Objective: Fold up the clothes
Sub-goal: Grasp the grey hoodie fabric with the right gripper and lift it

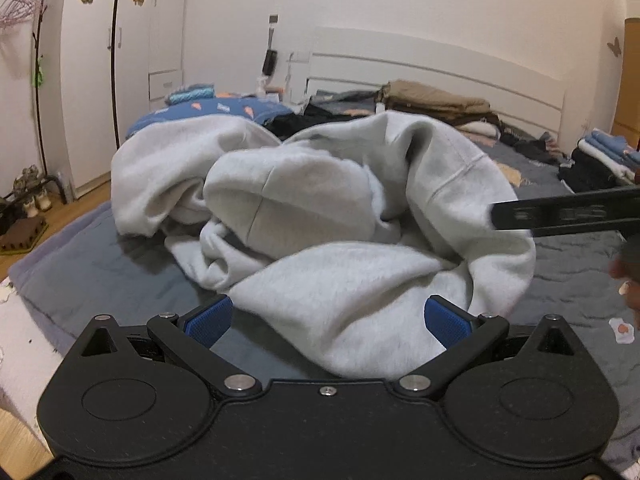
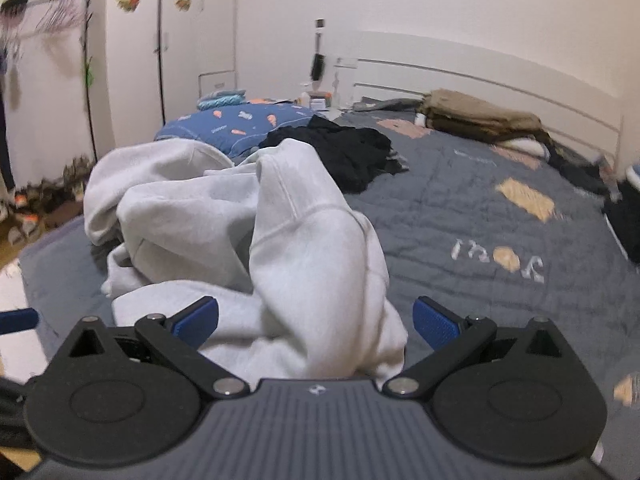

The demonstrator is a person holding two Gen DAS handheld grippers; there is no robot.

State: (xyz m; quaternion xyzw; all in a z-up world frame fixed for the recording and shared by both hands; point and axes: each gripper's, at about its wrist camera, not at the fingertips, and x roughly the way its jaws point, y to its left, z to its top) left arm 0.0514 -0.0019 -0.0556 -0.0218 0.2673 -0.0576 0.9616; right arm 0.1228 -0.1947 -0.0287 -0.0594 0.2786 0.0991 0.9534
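The grey sweatshirt (image 1: pixel 320 216) lay in a crumpled heap near the foot of the bed (image 1: pixel 120 264), on the grey quilt. To the left of the heap, the left claw (image 1: pixel 328 320) stood wide, its blue pads on both sides of a low fold of the sweatshirt but not pressing it. To the right of the heap, the right claw (image 2: pixel 316 322) was wide too, with a thick fold of the same cloth lying between its pads.

I judge the step in hand to be taking the garment to spread it flat. It would go well if each claw took one single edge, such as the hem or a shoulder seam, and not a bundle of layers.

No container was in sight. Behind the sweatshirt lay a black garment (image 2: pixel 344 152), and further right a stack of brown clothes (image 2: pixel 476 118).
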